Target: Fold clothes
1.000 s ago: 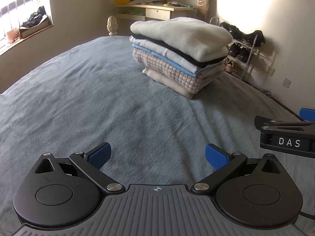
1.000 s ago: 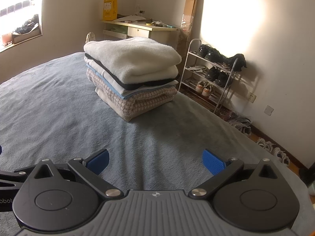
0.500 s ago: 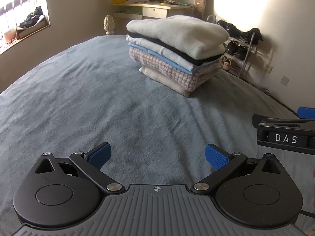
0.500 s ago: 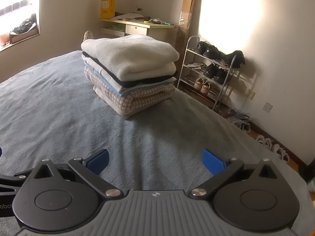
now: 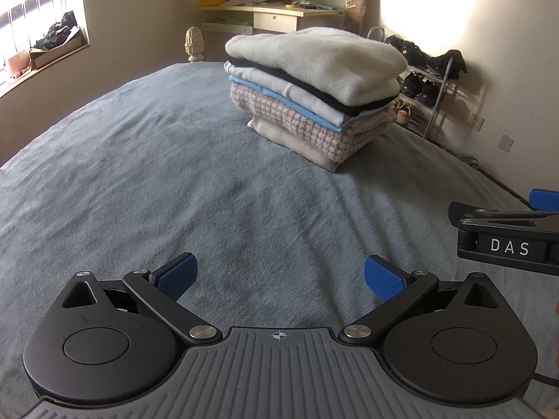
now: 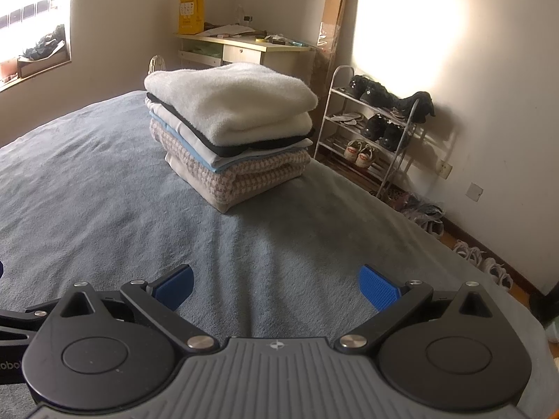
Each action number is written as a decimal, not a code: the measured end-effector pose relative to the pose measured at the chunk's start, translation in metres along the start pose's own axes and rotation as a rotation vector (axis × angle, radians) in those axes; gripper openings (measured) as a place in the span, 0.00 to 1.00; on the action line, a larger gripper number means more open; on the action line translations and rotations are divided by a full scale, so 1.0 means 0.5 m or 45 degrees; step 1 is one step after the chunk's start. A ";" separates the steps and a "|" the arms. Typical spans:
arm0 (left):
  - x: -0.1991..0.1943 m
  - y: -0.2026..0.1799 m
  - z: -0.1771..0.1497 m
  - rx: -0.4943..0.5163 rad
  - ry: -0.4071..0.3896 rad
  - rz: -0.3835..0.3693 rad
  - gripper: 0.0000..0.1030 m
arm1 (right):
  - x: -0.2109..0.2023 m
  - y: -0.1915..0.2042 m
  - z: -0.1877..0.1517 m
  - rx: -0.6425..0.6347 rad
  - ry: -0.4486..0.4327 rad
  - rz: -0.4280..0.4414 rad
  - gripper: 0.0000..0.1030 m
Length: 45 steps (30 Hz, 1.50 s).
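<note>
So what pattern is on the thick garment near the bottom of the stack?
A pink-and-cream houndstooth-like check on the thick garment; clearest in the right wrist view.

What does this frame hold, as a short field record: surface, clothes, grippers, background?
surface: grey-blue bed
clothes: folded stack, cream fleece on top
left gripper: jaws open, empty, over the bed
right gripper: jaws open, empty, over the bed
background: desk, shoe rack

One stack of folded clothes [image 6: 230,132] sits on one bed [image 6: 87,188]; one shoe rack [image 6: 377,132] and one desk [image 6: 244,49] stand behind.
</note>
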<state>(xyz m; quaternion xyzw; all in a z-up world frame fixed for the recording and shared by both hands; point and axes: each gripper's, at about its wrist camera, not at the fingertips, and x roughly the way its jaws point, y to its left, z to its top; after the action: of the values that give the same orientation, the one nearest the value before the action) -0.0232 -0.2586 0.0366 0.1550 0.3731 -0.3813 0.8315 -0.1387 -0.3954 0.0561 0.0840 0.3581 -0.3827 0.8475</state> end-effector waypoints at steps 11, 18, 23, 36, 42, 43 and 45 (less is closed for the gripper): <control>0.000 0.001 0.002 -0.001 0.005 0.002 1.00 | 0.002 0.001 0.001 -0.002 0.002 0.002 1.00; 0.001 0.002 0.002 -0.005 0.013 0.004 1.00 | 0.004 0.001 0.002 0.004 0.010 0.003 1.00; 0.001 0.003 0.001 -0.008 0.015 0.005 1.00 | 0.002 0.003 0.000 -0.002 0.007 0.005 1.00; 0.001 0.003 0.002 -0.006 0.019 0.008 1.00 | -0.001 0.000 -0.002 -0.002 0.005 0.007 1.00; 0.000 0.002 0.001 -0.005 0.021 0.009 1.00 | -0.002 0.000 -0.002 0.002 0.008 0.008 1.00; 0.000 0.002 0.001 -0.005 0.022 0.009 1.00 | -0.002 -0.001 -0.003 0.002 0.008 0.007 1.00; -0.001 0.002 0.001 -0.005 0.023 0.009 1.00 | -0.003 -0.001 -0.003 0.003 0.009 0.007 1.00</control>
<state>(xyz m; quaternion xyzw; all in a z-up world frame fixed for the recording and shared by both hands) -0.0225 -0.2579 0.0370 0.1581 0.3807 -0.3763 0.8297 -0.1406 -0.3942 0.0560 0.0872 0.3604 -0.3807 0.8471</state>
